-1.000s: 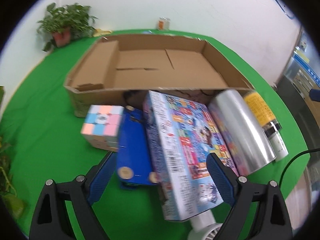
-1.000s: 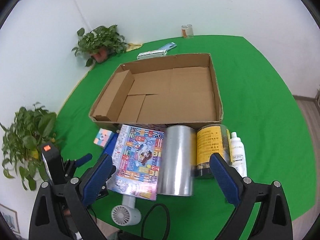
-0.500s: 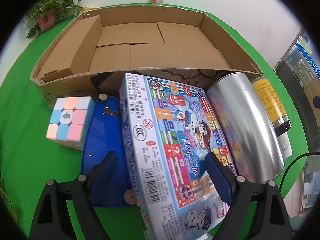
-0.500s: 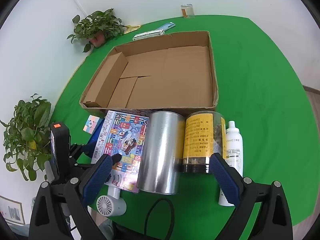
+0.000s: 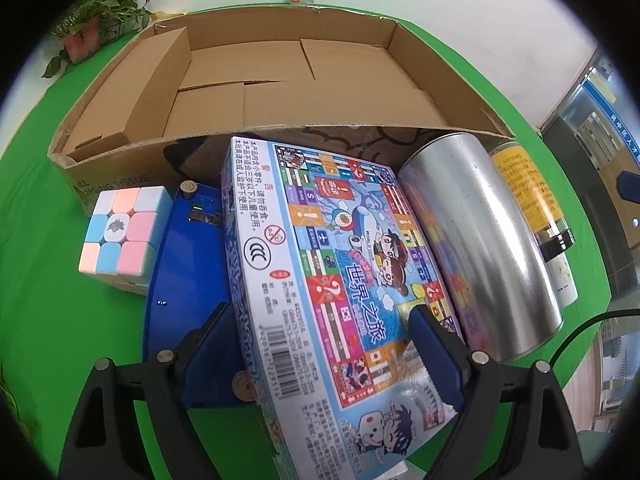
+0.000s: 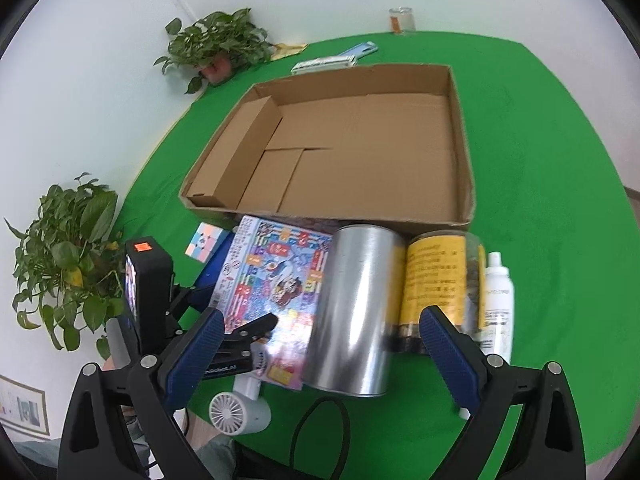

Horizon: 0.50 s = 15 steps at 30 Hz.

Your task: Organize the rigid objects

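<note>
Straddling the near end of the board-game box (image 5: 320,264), the left claw (image 5: 320,344) stands wide open, not yet gripping. The box's long axis runs from the bench's near edge toward the cardboard tray (image 5: 280,80). The right claw (image 6: 320,344) hovers wide open, empty, above the silver can (image 6: 352,304).

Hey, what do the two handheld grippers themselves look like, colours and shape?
Both match. The left gripper and right gripper each have two black, triangular-framed arms with silver bolts, ending in ridged blue fingers. From the right view, the left one carries a black block with an orange sticker.
</note>
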Tool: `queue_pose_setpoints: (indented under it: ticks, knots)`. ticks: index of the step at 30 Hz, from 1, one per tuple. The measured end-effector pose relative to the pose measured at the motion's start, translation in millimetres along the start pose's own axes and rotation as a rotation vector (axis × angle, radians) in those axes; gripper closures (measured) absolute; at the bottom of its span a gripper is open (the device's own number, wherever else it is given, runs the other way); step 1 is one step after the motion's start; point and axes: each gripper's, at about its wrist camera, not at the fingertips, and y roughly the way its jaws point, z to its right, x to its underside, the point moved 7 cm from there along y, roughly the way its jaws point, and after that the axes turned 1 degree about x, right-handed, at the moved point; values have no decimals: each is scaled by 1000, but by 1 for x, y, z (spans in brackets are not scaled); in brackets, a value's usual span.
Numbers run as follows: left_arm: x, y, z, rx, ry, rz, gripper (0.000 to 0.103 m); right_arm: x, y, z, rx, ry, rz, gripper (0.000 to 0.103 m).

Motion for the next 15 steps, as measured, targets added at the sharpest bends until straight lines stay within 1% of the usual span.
queue_pose_setpoints:
  ticks: [2, 4, 5, 7, 8, 11, 12, 13, 15]
  knots:
    - [0, 1, 1, 13, 13, 5, 16, -2, -1, -10, -42, -6, 7, 4]
    - [2, -1, 0, 19, 19, 10, 16, 0, -2, -11, -68, 4, 22, 3]
    - [2, -1, 0, 23, 18, 12, 17, 2, 0, -9, -82, 16, 25, 0]
    - [1, -1, -3, 34, 7, 14, 20, 14, 11, 4, -119, 67, 16, 0]
    - [1, -1, -5, 42, 2, 18, 20, 25, 23, 15, -120, 104, -6, 0]
    - [-3, 1, -3, 45, 10, 23, 21, 56, 54, 36, -106, 154, -95, 1]
    - [-4, 2, -3, 47, 11, 25, 21, 68, 62, 40, -130, 180, -123, 1]
    - [-5, 3, -4, 50, 12, 26, 21, 79, 69, 43, -174, 215, -141, 0]
    - [-7, 5, -5, 58, 19, 30, 22, 96, 77, 39, -248, 252, -162, 0]
